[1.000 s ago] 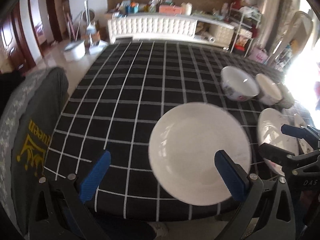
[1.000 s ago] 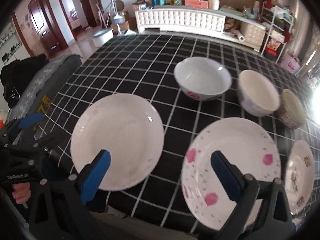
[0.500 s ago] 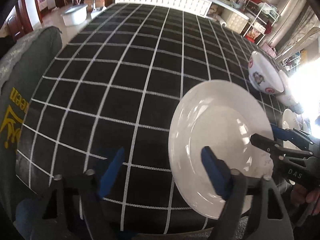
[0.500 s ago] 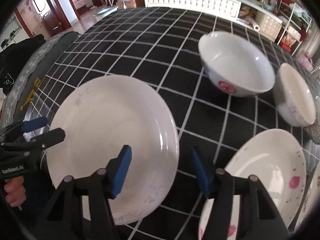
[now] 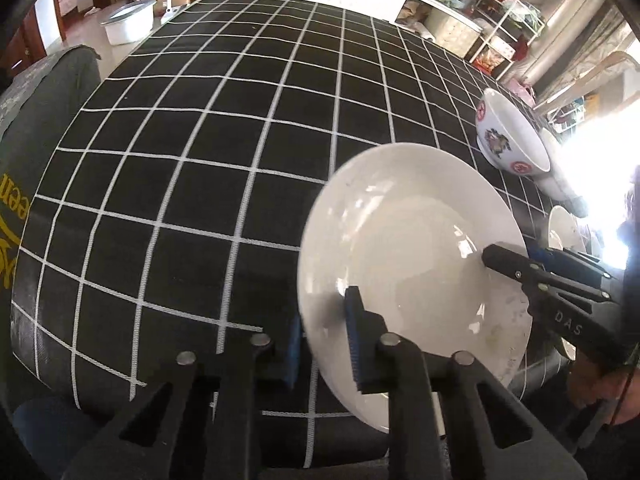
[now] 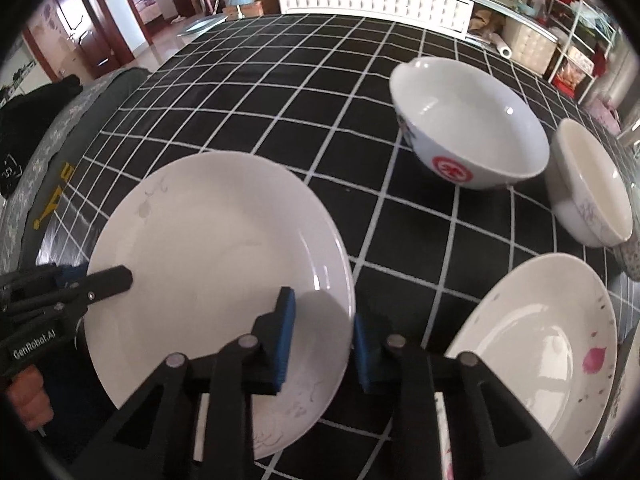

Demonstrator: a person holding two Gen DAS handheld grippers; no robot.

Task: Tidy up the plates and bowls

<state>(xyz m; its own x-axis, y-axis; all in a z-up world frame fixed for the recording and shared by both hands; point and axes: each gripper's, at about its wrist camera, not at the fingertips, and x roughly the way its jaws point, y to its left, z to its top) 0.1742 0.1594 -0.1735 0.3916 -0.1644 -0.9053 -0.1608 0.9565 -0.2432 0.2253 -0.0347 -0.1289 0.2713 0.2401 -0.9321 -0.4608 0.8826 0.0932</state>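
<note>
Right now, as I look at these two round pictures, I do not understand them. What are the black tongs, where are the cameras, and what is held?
There is no robot. A person holds a two-finger tool in each hand, and a wide-angle camera on each tool looks along its fingers. One picture comes from the left gripper, the other from the right gripper. The black checked table carries a white plate, a pink-flowered plate, a red-marked bowl and a smaller bowl. Both grippers' jaws are closing on the white plate, one at each side, with its rim between them.
</note>
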